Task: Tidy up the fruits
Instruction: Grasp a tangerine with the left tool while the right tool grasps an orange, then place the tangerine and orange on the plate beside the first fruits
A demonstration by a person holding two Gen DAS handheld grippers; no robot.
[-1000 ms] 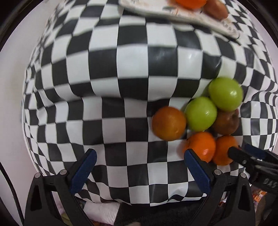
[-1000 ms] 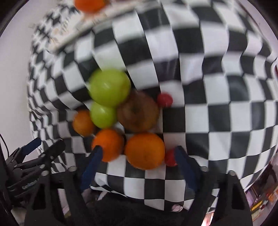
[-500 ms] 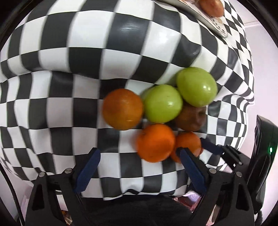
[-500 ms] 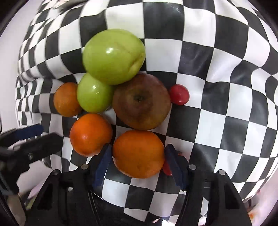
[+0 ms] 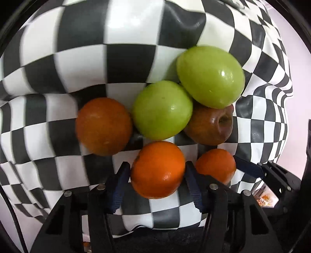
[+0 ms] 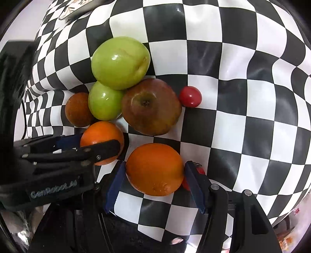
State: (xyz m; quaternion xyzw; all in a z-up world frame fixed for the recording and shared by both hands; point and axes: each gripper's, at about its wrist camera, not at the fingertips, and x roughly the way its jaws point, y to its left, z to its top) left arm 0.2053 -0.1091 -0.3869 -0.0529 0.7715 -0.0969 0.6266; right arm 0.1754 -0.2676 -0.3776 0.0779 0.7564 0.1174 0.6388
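Observation:
A cluster of fruit lies on a black-and-white checkered cloth (image 5: 124, 64). My left gripper (image 5: 157, 175) is shut on an orange (image 5: 157, 169). My right gripper (image 6: 154, 175) is shut on a second orange (image 6: 154, 169), also seen in the left wrist view (image 5: 215, 164). Behind them lie a darker orange (image 5: 104, 126), two green apples (image 5: 162, 110) (image 5: 210, 76) and a red-brown apple (image 5: 210, 126). In the right wrist view the left gripper (image 6: 91, 148) grips its orange (image 6: 101, 139) from the left.
A small red tomato (image 6: 190, 96) lies right of the red-brown apple (image 6: 151, 107). Another red tomato (image 6: 200, 172) is partly hidden behind my right finger. A plate edge (image 6: 73, 11) shows at the far top left.
Both grippers moved forward and down onto the fruit. Each closed its jaws on an orange that earlier lay just ahead of open fingers.

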